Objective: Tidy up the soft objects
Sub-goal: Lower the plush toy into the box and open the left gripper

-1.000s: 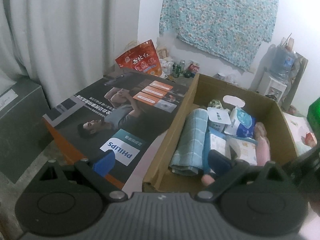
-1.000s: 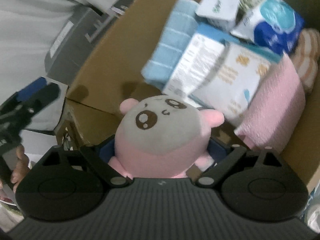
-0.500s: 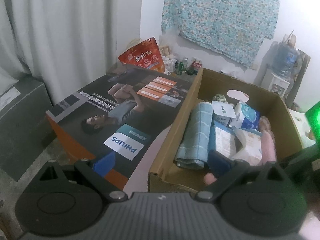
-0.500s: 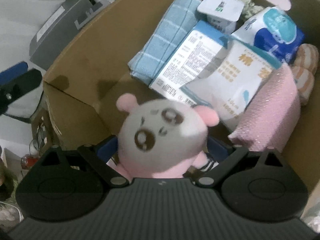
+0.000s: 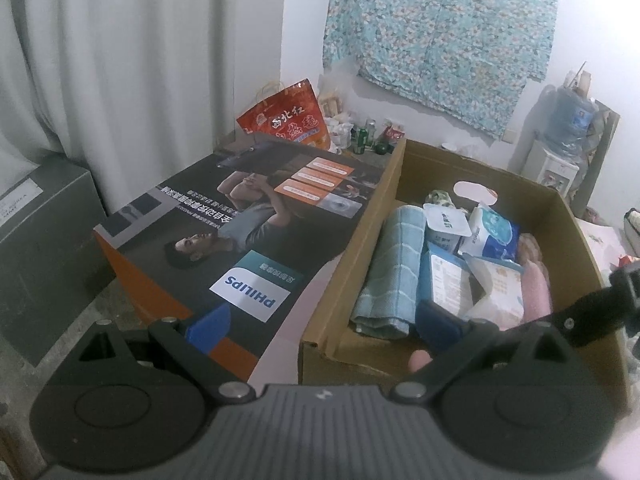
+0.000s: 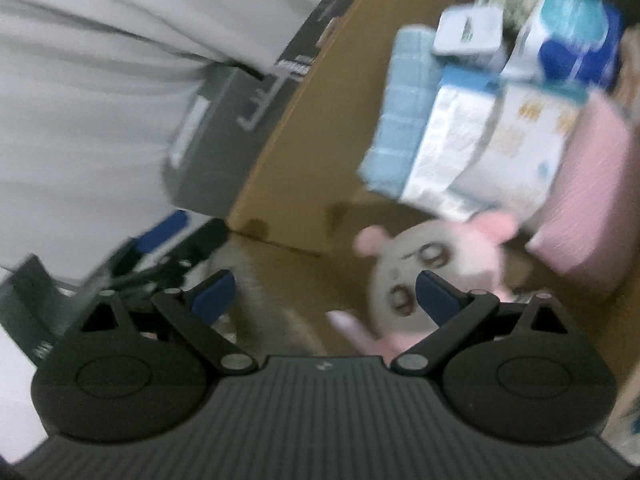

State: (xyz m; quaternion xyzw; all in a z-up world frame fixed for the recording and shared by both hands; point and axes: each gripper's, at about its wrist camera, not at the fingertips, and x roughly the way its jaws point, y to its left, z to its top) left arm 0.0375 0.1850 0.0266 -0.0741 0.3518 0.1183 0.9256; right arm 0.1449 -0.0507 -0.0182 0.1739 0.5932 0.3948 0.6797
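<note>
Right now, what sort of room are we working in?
Probably a lived-in home room used for storage: a floral blue cloth pinned to the white wall, a water dispenser with a blue bottle in the corner, and an open cardboard box of soft goods.

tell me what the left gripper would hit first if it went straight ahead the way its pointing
Probably the near left corner of the cardboard box, where its wall meets the Philips box. The left gripper is open; depth is unclear.

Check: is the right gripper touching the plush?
Cannot tell. In the blurred right wrist view the right gripper is open, and one finger overlaps the plush in the box; no contact or gap shows.
</note>
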